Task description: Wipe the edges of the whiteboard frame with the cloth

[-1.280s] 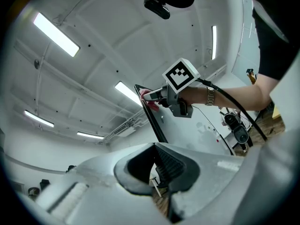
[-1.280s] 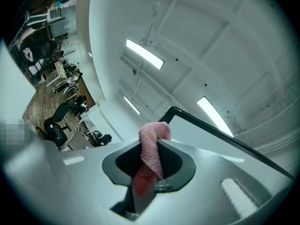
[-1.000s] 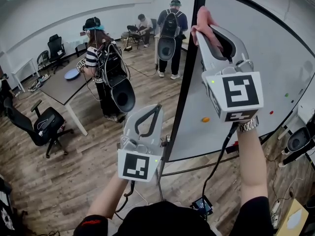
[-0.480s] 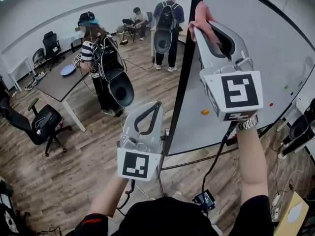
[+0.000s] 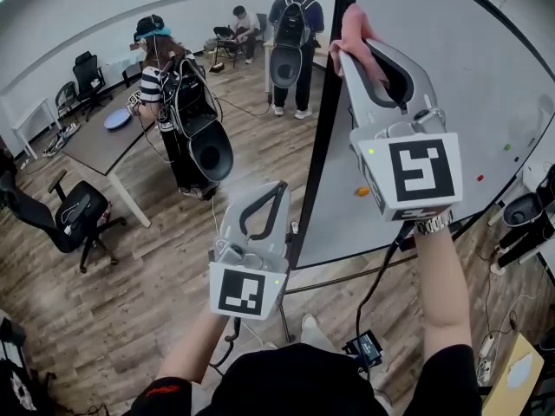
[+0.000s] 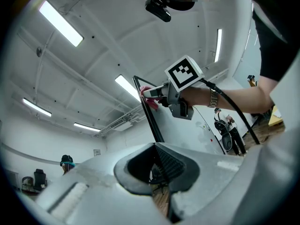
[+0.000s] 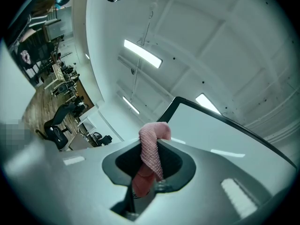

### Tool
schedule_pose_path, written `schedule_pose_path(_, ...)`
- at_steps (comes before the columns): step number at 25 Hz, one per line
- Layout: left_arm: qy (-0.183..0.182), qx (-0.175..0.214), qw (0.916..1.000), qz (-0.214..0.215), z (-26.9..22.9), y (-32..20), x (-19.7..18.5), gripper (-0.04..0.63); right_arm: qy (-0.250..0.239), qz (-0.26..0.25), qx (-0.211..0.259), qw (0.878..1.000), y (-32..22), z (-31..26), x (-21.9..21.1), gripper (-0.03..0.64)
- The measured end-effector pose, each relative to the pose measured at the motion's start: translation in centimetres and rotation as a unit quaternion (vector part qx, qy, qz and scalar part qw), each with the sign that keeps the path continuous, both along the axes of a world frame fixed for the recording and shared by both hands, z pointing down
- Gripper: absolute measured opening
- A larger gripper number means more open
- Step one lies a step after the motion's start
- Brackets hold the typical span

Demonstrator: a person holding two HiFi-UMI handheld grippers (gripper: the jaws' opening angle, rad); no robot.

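Barely shifting since a second ago, the right gripper is staying high on the black left upright of the frame, at the edge of the whiteboard. The left gripper is waiting lower down, just beside the same upright. The right jaws are clamping the pink cloth, with a folded wad protruding past the tips. The left jaws are pressing together on nothing. The wad appears to be lying against the upright, but contact cannot be confirmed. For a good wipe, the operator should be pressing the wad flat on the edge, travelling along it in one steady stroke and keeping the hard tips off the frame.
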State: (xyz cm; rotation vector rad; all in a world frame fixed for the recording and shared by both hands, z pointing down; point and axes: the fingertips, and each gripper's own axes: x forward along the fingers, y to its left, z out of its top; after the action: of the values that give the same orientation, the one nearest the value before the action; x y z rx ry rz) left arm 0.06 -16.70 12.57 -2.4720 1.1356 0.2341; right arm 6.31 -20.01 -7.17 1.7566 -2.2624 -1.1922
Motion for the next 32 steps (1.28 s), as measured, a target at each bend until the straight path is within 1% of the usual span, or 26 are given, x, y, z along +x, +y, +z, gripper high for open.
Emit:
schedule_pose_path(6, 0.003, -0.003, 1.0000, -0.007, 0.7, -0.2, -0.8, 0.000, 0.009, 0.004, 0.008, 1.000, 0.2, 1.1, -0.4, 0.063)
schedule_pose_path(12, 0.002, -0.008, 1.0000, -0.005, 2.4, -0.5, -0.1, 0.000, -0.001, 0.004, 0.004, 1.000, 0.0, 3.0, 0.4, 0.063)
schedule_pose_path(16, 0.010, -0.023, 0.9997, -0.005, 3.0, -0.9, 0.6, 0.000, -0.007, -0.003, 0.003, 1.000, -0.2, 3.8, 1.1, 0.064)
schedule_pose_path(20, 0.005, -0.023, 0.9997, -0.006, 3.5, -1.1, 0.7, 0.000, -0.010, -0.002, -0.002, 1.000, -0.4, 5.0, 1.0, 0.063)
schedule_pose_path(27, -0.002, -0.017, 0.9998, -0.008, 3.2, -1.0, 0.8, 0.000, -0.011, 0.001, -0.010, 1.000, -0.4, 6.2, 0.9, 0.063)
schedule_pose_path(32, 0.002, -0.024, 0.9997, -0.008, 2.9, -1.4, 1.0, 0.000, -0.010, 0.005, -0.015, 1.000, -0.6, 6.8, 1.2, 0.063)
